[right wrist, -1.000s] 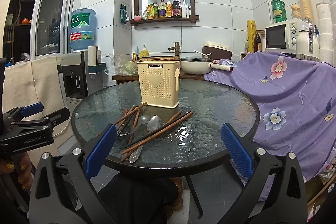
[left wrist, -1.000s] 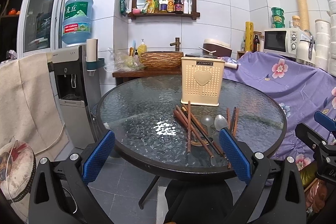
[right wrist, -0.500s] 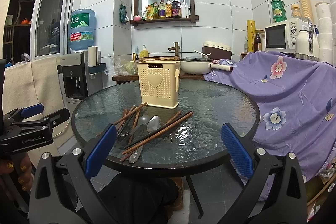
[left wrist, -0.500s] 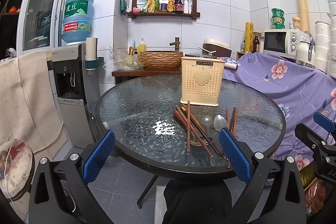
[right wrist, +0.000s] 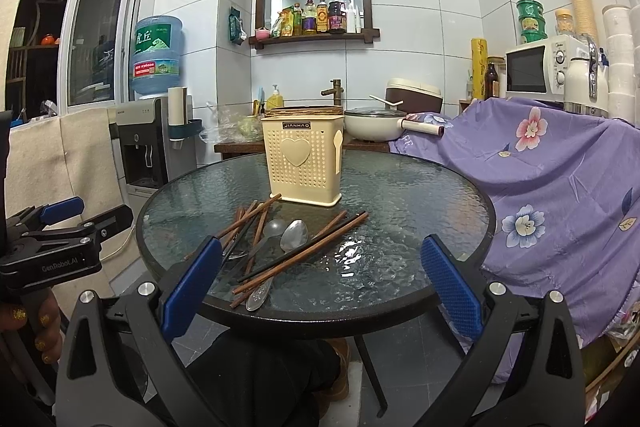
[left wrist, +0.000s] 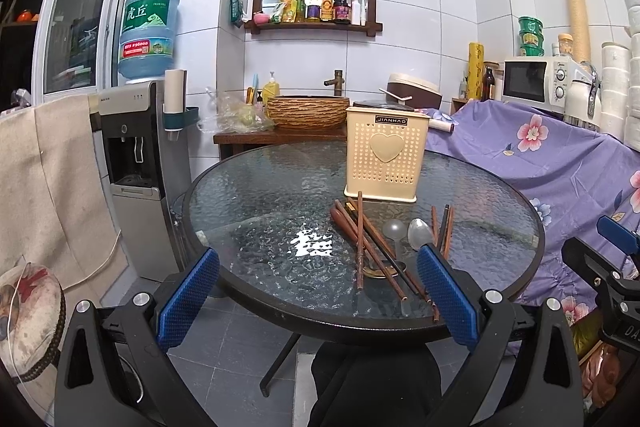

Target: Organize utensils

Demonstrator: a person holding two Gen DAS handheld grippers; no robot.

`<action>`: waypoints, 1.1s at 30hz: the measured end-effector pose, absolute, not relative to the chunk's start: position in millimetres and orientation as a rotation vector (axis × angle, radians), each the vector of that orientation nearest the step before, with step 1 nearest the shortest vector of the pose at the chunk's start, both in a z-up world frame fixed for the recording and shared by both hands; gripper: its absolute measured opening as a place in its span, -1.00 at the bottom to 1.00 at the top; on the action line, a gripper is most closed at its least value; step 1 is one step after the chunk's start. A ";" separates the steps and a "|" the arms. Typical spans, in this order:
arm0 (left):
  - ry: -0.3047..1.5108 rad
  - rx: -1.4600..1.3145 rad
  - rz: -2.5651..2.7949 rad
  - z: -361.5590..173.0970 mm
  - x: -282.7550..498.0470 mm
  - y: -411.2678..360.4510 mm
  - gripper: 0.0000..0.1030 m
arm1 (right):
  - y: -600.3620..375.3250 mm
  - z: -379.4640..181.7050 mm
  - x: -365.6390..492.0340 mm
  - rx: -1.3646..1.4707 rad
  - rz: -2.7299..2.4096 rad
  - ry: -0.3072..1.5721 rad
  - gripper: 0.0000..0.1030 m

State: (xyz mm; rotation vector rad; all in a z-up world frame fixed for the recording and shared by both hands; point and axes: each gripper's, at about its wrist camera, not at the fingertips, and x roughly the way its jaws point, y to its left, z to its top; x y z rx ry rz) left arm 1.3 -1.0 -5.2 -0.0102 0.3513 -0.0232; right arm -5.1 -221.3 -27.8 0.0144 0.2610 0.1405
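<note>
The left gripper and right gripper are hanging wide apart and empty off the near rim of the round glass table. Chopsticks and spoons are lying scattered on its near half, the cream holder standing upright just beyond. A purple floral cloth is draping the right side; white tiles are backing a bottle shelf.

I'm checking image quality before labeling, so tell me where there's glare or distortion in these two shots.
Left wrist view: a blown-out white glare patch on the glass table just left of the chopsticks; fisheye bends the wall tiles and darkens the corners. Right wrist view: milder glare on the glass near the table's right front; same curved edges; the utensil holder stays sharp.
</note>
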 end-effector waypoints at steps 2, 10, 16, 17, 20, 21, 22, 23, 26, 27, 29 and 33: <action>0.352 -0.011 -0.024 -5.1 1.7 -0.6 0.88 | -220.5 -28.0 -5.5 0.012 0.139 0.262 0.91; 0.351 -0.012 -0.023 -5.1 1.7 -0.7 0.88 | -219.9 -27.5 -4.6 0.013 0.141 0.265 0.91; 0.356 -0.015 -0.025 -5.5 1.8 -0.6 0.88 | -219.0 -27.2 -3.5 0.011 0.142 0.268 0.90; 0.359 -0.017 -0.028 -5.7 2.0 -0.3 0.88 | -218.7 -27.4 -3.3 0.009 0.142 0.269 0.91; 0.381 -0.029 -0.042 -8.0 5.4 1.7 0.88 | -219.3 -28.3 -1.1 0.005 0.139 0.274 0.90; 0.386 -0.032 -0.045 -8.7 6.3 2.2 0.88 | -219.1 -29.0 0.4 0.003 0.134 0.280 0.91; 0.396 -0.035 -0.050 -9.9 8.1 3.1 0.88 | -219.2 -29.5 2.5 0.001 0.129 0.289 0.91; 0.406 -0.035 -0.053 -11.2 9.8 3.7 0.88 | -219.6 -30.6 4.4 0.001 0.126 0.299 0.91; 0.440 -0.016 -0.044 -16.0 17.2 4.7 0.88 | -222.7 -33.3 15.5 0.003 0.113 0.344 0.91; 0.454 -0.012 -0.043 -17.8 20.2 5.8 0.88 | -224.5 -34.7 21.0 0.007 0.109 0.368 0.90; 0.479 -0.014 -0.054 -20.3 26.8 8.2 0.88 | -228.6 -37.7 32.1 0.017 0.106 0.416 0.90; 0.532 -0.047 -0.088 -23.0 44.7 16.3 0.87 | -238.9 -43.7 56.7 0.048 0.107 0.509 0.90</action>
